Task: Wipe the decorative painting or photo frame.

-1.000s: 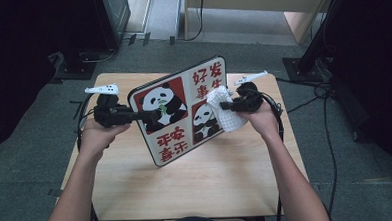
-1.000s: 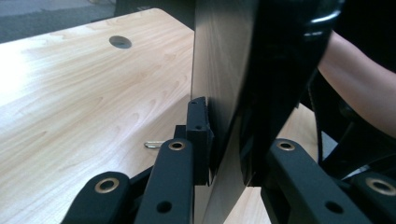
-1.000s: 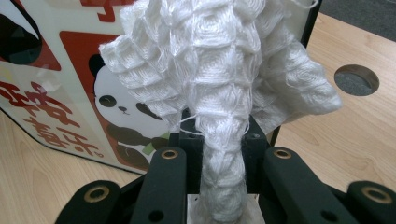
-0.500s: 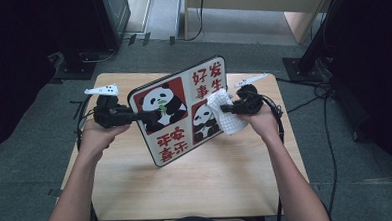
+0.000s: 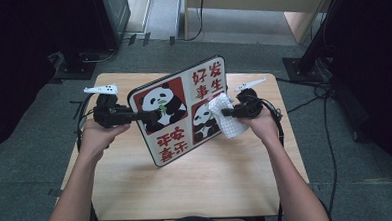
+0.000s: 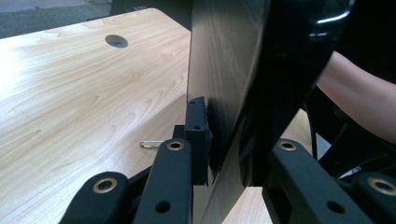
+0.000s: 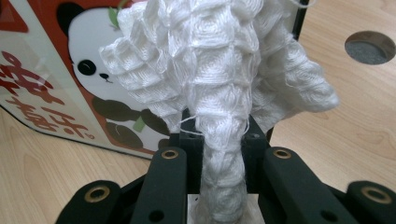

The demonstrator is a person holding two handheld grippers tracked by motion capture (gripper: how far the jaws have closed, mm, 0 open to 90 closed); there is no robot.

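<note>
Both forearms are bare, with no sleeve in sight. The left gripper [image 5: 151,114] is matte black, topped by a white three-cornered plate and trailed by a black cable looping behind the hand. The right gripper [image 5: 225,110] is the same build, with its own white plate and coiled black cable. Up close, each jaw link carries brass-ringed pivot holes and small plain screw holes, and ends in a square black pad.

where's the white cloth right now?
In the high view the white cloth is clamped in the right tool, pressed against the right side of the panda board that stands on edge on the table.
</note>
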